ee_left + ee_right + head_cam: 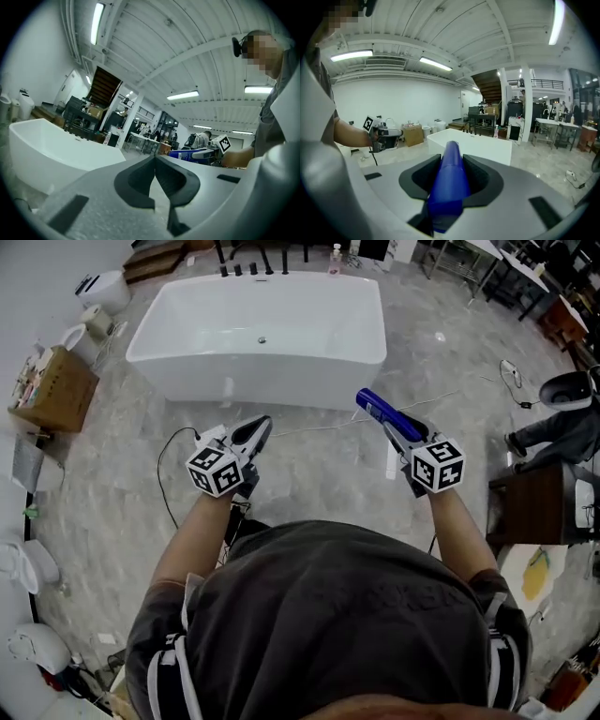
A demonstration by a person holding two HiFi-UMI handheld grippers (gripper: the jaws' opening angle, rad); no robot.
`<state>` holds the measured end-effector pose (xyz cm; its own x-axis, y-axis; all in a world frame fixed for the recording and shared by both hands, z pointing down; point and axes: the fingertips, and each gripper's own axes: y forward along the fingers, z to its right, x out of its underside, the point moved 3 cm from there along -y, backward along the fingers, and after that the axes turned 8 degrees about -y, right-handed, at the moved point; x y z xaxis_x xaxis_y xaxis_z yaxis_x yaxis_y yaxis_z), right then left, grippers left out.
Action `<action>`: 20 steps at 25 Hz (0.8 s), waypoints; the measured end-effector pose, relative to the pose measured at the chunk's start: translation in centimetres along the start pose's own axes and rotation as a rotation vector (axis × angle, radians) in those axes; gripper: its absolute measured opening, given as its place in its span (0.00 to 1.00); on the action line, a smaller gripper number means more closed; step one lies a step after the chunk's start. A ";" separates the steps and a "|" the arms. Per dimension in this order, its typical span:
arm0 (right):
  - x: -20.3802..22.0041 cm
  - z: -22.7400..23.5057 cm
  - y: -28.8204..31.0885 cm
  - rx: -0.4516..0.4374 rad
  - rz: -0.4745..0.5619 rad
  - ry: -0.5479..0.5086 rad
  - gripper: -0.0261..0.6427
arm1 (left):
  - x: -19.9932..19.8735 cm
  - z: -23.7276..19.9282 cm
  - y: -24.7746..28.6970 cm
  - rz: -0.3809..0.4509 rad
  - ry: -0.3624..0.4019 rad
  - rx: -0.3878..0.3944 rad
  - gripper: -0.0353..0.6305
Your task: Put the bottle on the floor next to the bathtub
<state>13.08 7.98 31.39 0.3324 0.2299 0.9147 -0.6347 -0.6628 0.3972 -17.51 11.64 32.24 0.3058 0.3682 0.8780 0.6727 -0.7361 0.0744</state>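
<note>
Item under task: a slim, deep-blue plastic bottle (370,405). It is clamped between the dark pads of the right claw (394,426), lying lengthwise along the jaws with its narrower end projecting past the tips. The right gripper view confirms this: the blue body (449,183) fills the gap and both pads press on its sides. The bottle is off the ground, above the grey marbled tile floor (319,479), with its free end aimed at the near right corner of the tub.

The white, rectangular freestanding bathtub (253,381) stands just beyond both claws, its long near wall facing the person. Black tap fittings (253,268) line its far rim. The basin holds no objects that can be made out.

The left claw (262,425) is clenched on nothing. In the left gripper view its pads (143,176) meet at the tips. It hangs over the floor before the middle of the tub's near wall, well apart from the right claw.

Surroundings: a brown cardboard box (56,390) sits on the floor off the tub's left end. A thin black cable (167,474) loops across the tiles near the left claw. A seated person (553,432) is partly visible at the head view's right edge.
</note>
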 end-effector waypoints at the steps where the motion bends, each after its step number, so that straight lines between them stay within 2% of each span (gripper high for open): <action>1: 0.4 1.0 -0.9 -0.006 -0.006 0.002 0.24 | 0.4 1.3 0.6 -0.008 -0.002 -0.006 0.05; 6: 2.1 4.2 -2.5 -0.012 -0.040 0.024 0.24 | 1.6 4.2 3.5 -0.022 0.005 -0.010 0.05; 9: 2.3 5.2 -2.0 -0.012 -0.056 0.022 0.24 | 1.6 3.8 5.7 -0.024 0.021 0.016 0.05; 16: 1.1 9.9 4.6 0.038 -0.170 -0.025 0.24 | -0.2 -3.3 11.2 -0.038 0.053 0.078 0.05; 20: 2.5 13.3 10.2 0.042 -0.287 -0.141 0.24 | 0.2 -8.7 14.3 -0.070 0.064 0.087 0.05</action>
<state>16.73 -7.64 36.75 0.5890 0.3125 0.7453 -0.4727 -0.6148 0.6313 -13.66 -3.79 37.64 0.2149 0.3779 0.9005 0.7475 -0.6571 0.0973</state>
